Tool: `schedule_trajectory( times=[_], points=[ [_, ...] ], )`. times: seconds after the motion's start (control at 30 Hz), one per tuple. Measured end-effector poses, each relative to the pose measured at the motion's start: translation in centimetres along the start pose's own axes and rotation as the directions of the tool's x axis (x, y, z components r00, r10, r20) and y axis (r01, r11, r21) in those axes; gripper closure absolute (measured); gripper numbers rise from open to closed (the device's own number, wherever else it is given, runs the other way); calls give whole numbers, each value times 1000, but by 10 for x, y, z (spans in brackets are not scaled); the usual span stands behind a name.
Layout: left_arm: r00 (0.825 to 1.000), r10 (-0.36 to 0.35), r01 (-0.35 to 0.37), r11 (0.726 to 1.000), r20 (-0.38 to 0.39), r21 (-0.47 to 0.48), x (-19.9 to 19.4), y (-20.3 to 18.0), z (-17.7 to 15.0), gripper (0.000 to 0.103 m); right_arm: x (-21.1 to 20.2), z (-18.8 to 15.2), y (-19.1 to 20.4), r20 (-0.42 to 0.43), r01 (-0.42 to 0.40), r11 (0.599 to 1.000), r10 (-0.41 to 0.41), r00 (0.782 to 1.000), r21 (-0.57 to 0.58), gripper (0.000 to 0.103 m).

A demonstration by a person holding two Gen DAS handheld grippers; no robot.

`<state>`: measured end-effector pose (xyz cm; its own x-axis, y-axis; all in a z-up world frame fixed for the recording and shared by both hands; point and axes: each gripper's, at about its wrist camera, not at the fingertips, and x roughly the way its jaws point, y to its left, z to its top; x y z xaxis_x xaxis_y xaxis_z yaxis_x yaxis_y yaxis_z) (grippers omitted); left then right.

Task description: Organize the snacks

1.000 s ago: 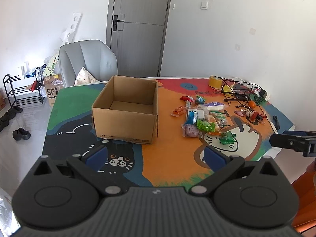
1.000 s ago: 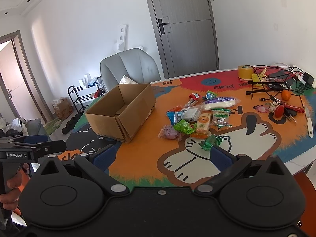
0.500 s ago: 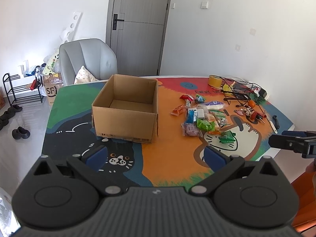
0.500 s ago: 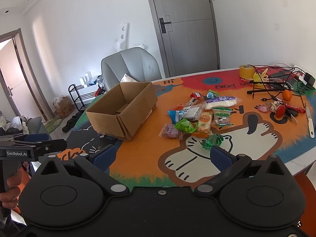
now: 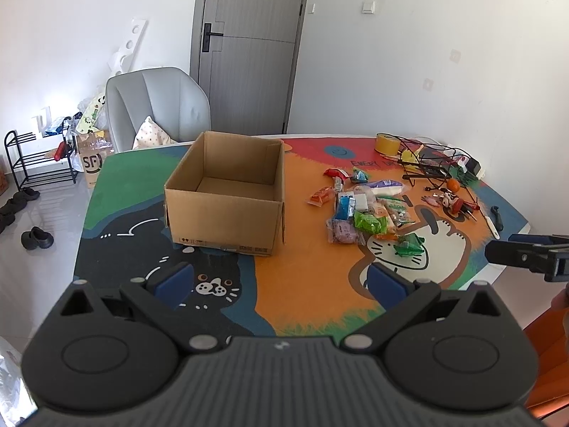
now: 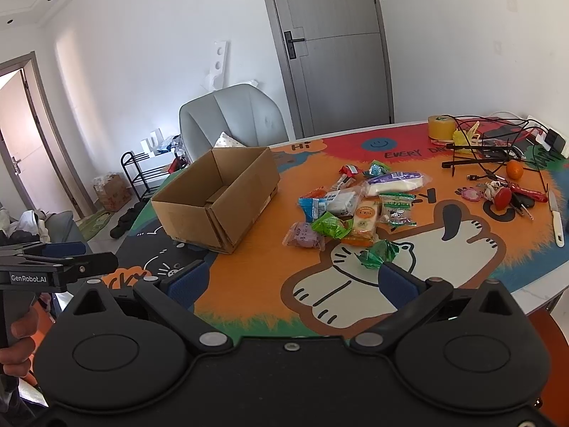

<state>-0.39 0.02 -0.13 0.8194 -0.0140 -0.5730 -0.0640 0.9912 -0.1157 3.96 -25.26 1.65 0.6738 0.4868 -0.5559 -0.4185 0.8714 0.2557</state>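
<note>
An open, empty cardboard box (image 5: 227, 199) (image 6: 220, 206) stands on the cartoon-printed table (image 5: 313, 284) (image 6: 249, 277). A pile of several wrapped snacks (image 5: 362, 210) (image 6: 352, 210) lies to its right, with a green packet (image 5: 409, 245) (image 6: 377, 254) nearest me. My left gripper (image 5: 281, 279) is open and empty, held above the table's near edge in front of the box. My right gripper (image 6: 291, 279) is open and empty, above the near edge just short of the green packet.
Cables, a tape roll (image 6: 441, 126), an orange (image 6: 514, 169), keys and a white knife (image 6: 554, 217) lie at the table's right end. A grey chair (image 5: 160, 103) stands behind the table, a shoe rack (image 5: 39, 160) on the floor at left.
Both grippers have drifted slightly back and up; the view shifts a little. Nothing on the table has moved.
</note>
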Motion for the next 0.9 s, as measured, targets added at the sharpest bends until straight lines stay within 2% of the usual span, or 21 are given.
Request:
schedule_trajectory(
  times=[0.77,0.9],
  points=[
    [1000,-1,1,1000,-3,3,2,-3,-1,0,2,-2,0,-6,-6,1000,6,1000,3,0],
    [1000,-4,4,1000,17,4,6,-7,0,0,6,-2,-6,-8,-21,1000,21,1000,15,0]
  ],
)
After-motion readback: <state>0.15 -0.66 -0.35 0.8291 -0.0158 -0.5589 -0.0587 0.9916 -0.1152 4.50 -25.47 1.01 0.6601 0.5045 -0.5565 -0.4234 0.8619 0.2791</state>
